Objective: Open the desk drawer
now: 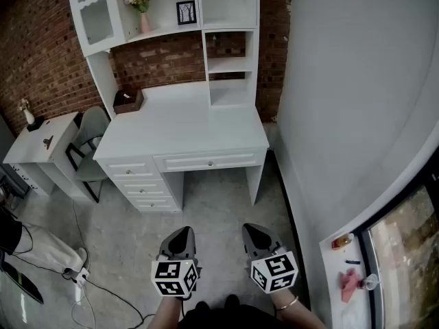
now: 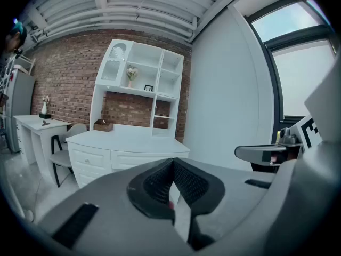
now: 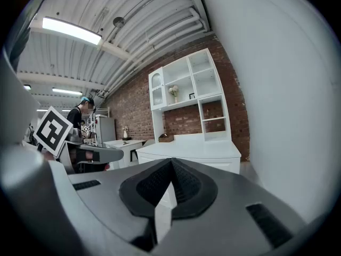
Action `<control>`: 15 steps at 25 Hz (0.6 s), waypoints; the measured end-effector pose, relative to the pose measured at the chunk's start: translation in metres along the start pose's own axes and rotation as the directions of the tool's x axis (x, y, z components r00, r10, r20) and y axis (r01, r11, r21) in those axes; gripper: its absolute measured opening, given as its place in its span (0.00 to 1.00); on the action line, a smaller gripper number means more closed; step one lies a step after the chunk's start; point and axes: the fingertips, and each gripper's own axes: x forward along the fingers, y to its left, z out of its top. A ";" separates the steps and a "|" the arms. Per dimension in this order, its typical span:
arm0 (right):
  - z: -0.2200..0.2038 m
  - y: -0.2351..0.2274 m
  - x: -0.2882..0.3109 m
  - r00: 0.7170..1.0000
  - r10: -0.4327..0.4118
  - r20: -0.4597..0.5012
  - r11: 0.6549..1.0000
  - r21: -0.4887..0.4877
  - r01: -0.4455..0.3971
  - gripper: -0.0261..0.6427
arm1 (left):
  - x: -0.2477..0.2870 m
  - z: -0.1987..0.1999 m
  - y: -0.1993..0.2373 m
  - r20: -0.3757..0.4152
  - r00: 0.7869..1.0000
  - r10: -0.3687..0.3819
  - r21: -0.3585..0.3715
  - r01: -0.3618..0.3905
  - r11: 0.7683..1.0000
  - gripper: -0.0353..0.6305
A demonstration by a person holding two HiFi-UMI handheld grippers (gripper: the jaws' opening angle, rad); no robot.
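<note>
A white desk with a shelf hutch stands against the brick wall. Under its top at the middle is a wide drawer, closed, with a small knob. To its left is a stack of smaller drawers, also closed. Both grippers hang low over the floor, well short of the desk. My left gripper and my right gripper are side by side, each shut and holding nothing. In the left gripper view the desk lies ahead beyond the left gripper. The right gripper also points at the desk.
A grey chair and a small white side table stand left of the desk. A brown box sits on the desk top. Cables lie on the floor at left. A white wall runs along the right. A person stands far off.
</note>
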 end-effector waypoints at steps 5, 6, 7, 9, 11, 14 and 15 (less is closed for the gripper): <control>0.002 -0.004 -0.002 1.000 -0.002 0.002 1.000 0.009 0.002 0.05 | 0.002 -0.002 -0.003 -0.005 1.000 0.006 -0.007 -0.006 1.000 0.07; 0.002 -0.006 -0.003 1.000 -0.002 0.004 1.000 0.012 0.002 0.05 | 0.003 -0.002 -0.004 -0.006 1.000 0.007 -0.007 -0.007 1.000 0.07; 0.002 -0.007 -0.004 1.000 -0.001 0.007 1.000 0.017 0.001 0.05 | 0.003 -0.003 -0.005 -0.008 1.000 0.009 -0.007 -0.009 1.000 0.07; 0.001 -0.010 -0.007 1.000 0.008 0.013 1.000 0.030 -0.008 0.05 | 0.004 -0.005 -0.007 -0.010 1.000 0.018 -0.005 -0.018 1.000 0.07; 0.000 -0.013 -0.009 1.000 0.015 0.021 0.999 0.040 -0.016 0.05 | 0.006 -0.007 -0.010 -0.010 1.000 0.028 0.001 -0.028 1.000 0.07; 0.000 -0.016 -0.009 1.000 0.016 0.025 0.999 0.050 -0.018 0.05 | 0.009 -0.009 -0.011 -0.017 0.999 0.031 0.005 -0.030 1.000 0.07; 0.001 -0.016 -0.008 1.000 0.017 0.024 0.999 0.051 -0.019 0.05 | 0.010 -0.009 -0.010 -0.020 0.999 0.031 0.005 -0.031 0.999 0.07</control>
